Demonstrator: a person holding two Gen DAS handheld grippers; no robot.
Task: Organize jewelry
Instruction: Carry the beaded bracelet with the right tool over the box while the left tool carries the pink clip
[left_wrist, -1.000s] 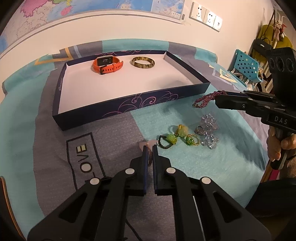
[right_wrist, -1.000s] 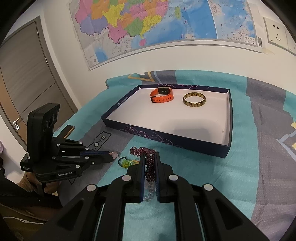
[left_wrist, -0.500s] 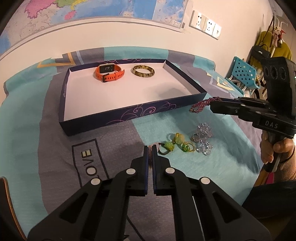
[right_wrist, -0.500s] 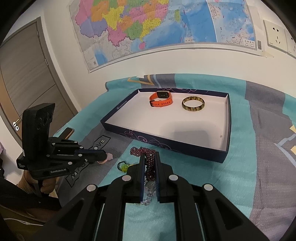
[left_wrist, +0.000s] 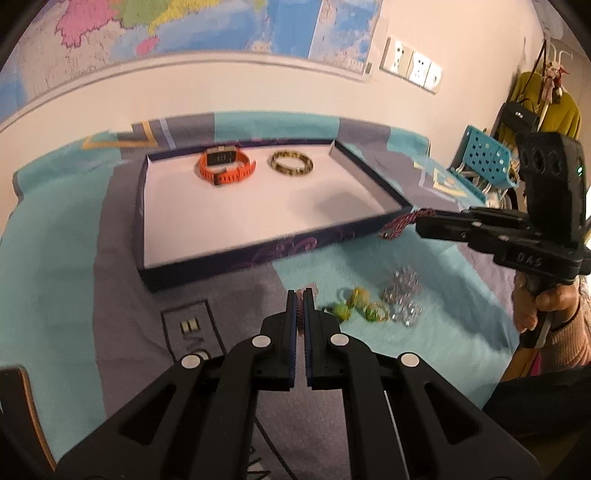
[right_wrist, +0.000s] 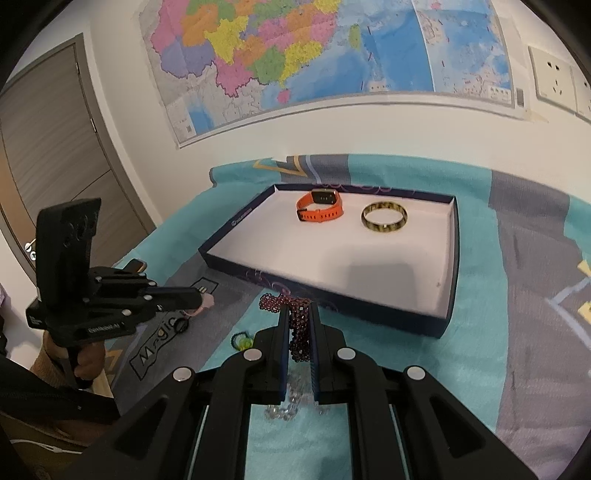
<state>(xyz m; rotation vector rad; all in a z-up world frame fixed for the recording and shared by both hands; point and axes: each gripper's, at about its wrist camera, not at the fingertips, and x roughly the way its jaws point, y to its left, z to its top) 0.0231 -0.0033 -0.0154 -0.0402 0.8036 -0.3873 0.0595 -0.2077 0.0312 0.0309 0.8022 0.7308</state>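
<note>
A dark blue tray (left_wrist: 258, 254) with a white floor lies on the patterned cloth and holds an orange watch (left_wrist: 226, 168) and a brown-gold bangle (left_wrist: 291, 166). My left gripper (left_wrist: 301, 293) is shut on a small pink piece (left_wrist: 310, 286), raised above the cloth in front of the tray. From the right wrist view the left gripper (right_wrist: 201, 299) shows the pink piece (right_wrist: 207, 302) at its tip. My right gripper (right_wrist: 299, 310) is shut on a dark red beaded bracelet (right_wrist: 295, 317) that hangs near the tray's front wall (right_wrist: 369, 312).
Green-yellow rings (left_wrist: 354, 306) and clear crystal pieces (left_wrist: 402, 295) lie on the teal cloth in front of the tray. A blue perforated basket (left_wrist: 480, 162) and hanging bags stand at the right. A door (right_wrist: 55, 166) is at the left, a map on the wall.
My left gripper has risen with the pink piece, lifting it off the cloth. The right gripper and its beaded bracelet stay about where they were.
</note>
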